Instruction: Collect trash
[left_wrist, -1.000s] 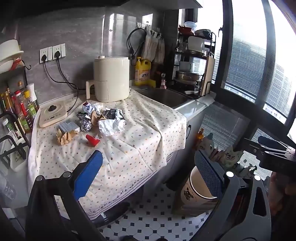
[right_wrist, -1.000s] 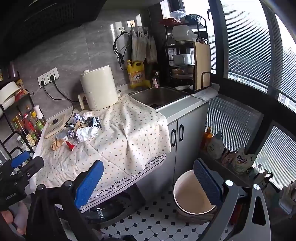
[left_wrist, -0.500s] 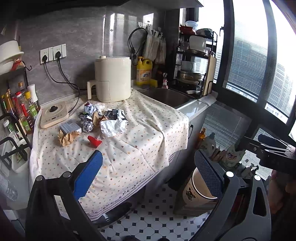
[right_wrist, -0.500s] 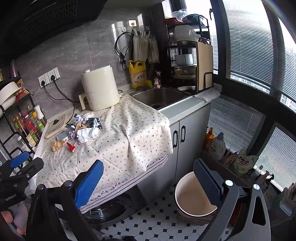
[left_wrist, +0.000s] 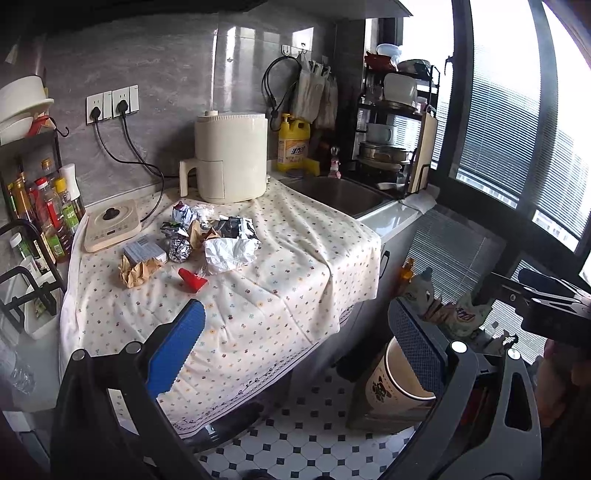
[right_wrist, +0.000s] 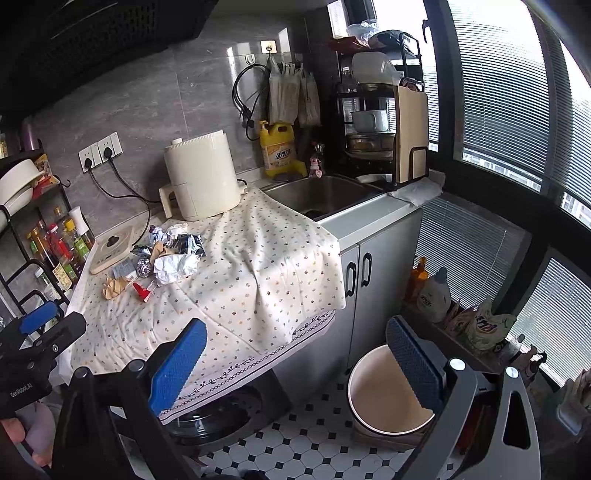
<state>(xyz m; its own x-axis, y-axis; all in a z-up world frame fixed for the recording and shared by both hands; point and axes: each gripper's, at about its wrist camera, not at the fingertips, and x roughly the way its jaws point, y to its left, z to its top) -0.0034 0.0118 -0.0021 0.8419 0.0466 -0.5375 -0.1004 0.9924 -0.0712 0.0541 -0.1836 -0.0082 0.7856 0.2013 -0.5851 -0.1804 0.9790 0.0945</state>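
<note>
A heap of trash lies on the flowered tablecloth (left_wrist: 258, 295): crumpled white paper (left_wrist: 231, 253), a foil ball (left_wrist: 180, 250), brown crumpled paper (left_wrist: 136, 271), a red cone piece (left_wrist: 192, 280), a small grey box (left_wrist: 144, 252) and dark wrappers (left_wrist: 236, 226). The heap also shows in the right wrist view (right_wrist: 173, 264). A round bin (right_wrist: 388, 398) stands on the floor, also in the left wrist view (left_wrist: 395, 384). My left gripper (left_wrist: 295, 347) is open and empty, well short of the heap. My right gripper (right_wrist: 295, 362) is open and empty above the floor.
A cream air fryer (left_wrist: 229, 162), a small cooktop (left_wrist: 110, 225), a bottle rack (left_wrist: 40, 218), a sink (left_wrist: 332, 192) and a dish rack (left_wrist: 395, 140) ring the counter. Detergent bottles (right_wrist: 434, 295) stand by the window. The floor (right_wrist: 295, 435) is tiled.
Both views have shifted slightly; the left gripper has drawn a little nearer and higher over the counter. Both grippers stay open.
</note>
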